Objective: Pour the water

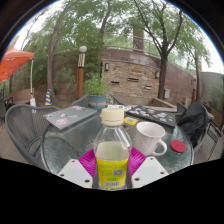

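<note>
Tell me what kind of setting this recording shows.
Most likely a garden patio: a round glass table stands under trees, with a stone wall behind. The gripper is shut on a bottle beside a white mug.

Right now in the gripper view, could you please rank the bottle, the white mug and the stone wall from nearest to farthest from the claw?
1. Bottle: between the fingers of the claw, which grip it.
2. White mug: just beyond, on the right of the glass table.
3. Stone wall: far behind, past the table.
</note>
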`<state>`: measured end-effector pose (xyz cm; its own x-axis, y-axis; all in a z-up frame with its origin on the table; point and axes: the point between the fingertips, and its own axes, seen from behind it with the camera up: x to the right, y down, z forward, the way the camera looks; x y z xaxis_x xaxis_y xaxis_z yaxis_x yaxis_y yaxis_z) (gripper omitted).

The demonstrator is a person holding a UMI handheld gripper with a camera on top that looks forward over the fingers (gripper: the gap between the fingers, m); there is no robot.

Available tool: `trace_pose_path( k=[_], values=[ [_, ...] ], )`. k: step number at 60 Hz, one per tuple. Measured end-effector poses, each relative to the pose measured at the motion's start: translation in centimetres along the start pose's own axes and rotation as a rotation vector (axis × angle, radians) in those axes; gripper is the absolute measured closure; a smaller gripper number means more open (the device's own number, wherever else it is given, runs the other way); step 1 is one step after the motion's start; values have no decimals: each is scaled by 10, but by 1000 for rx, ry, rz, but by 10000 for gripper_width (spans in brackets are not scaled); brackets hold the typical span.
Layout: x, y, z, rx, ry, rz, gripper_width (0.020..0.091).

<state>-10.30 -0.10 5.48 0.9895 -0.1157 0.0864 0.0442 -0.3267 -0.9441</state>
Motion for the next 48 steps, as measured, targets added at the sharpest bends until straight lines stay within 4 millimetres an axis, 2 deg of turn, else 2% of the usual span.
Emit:
trace_pose_path(
  k=[2, 5, 6, 8, 11, 12, 17, 18, 22, 23, 24, 27, 28, 29, 33, 34, 35, 37, 38, 40, 41, 44, 45, 48],
  values=[
    [-10, -7, 4, -21, -55, 45, 715],
    [-29, -30, 11, -31, -124, 169, 713],
    [-44, -39, 18, -40, -137, 212, 714],
    [-48, -49, 25, -54, -203, 318, 714],
    [-46, -80, 35, -55, -254, 519, 713],
    [-61, -101, 39, -54, -248, 590, 712],
    [-29, -137, 54, -25, -301, 997, 713],
    [-31, -136, 60, -20, -292, 1070, 713],
    [-10, -141, 66, -30, -340, 1455, 715],
    [2, -148, 66, -43, -351, 1572, 717],
    [-5, -151, 73, -36, -352, 1641, 716],
    [9, -147, 74, -25, -385, 1867, 716],
    [20, -151, 65, -36, -406, 1948, 716],
    [14, -151, 79, -21, -385, 1985, 716],
    [22, -143, 74, -5, -407, 2130, 715],
    [40, -145, 68, -19, -421, 2185, 716],
    [28, -149, 82, -2, -389, 2202, 716],
    [29, -152, 76, 14, -419, 2239, 716],
    [31, -157, 81, 18, -420, 2271, 717],
    [33, -166, 72, 32, -455, 2309, 715],
    [34, -167, 79, 35, -458, 2337, 716],
    [36, -178, 69, 47, -501, 2398, 716],
    [40, -173, 60, 41, -575, 2399, 717],
    [42, -176, 50, 36, -596, 2445, 717]
  ],
)
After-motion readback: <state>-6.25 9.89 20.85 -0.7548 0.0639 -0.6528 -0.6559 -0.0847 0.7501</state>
